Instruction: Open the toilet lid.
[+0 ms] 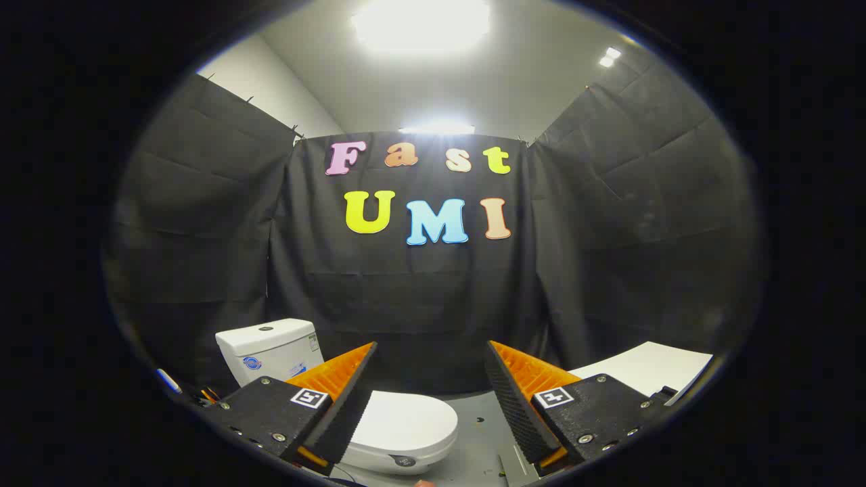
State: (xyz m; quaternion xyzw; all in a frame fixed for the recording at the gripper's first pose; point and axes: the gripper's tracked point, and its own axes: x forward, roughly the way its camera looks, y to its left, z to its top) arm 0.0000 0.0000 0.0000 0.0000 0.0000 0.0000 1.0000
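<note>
Ahead of you on the grey floor (473, 433) sits the toilet (325, 399), its white tank (270, 348) far left and the toilet lid (402, 419) lying flat and closed, partly behind your left finger. Your gripper (429, 399) is spread wide, fingers (342, 389) grasping nothing.

We note a blown-out ceiling light (421, 24) overhead, with a second glare strip (436, 128) behind the cloth wall. Fisheye bending grows toward edges; the lower scene stays dim but sharp.
</note>
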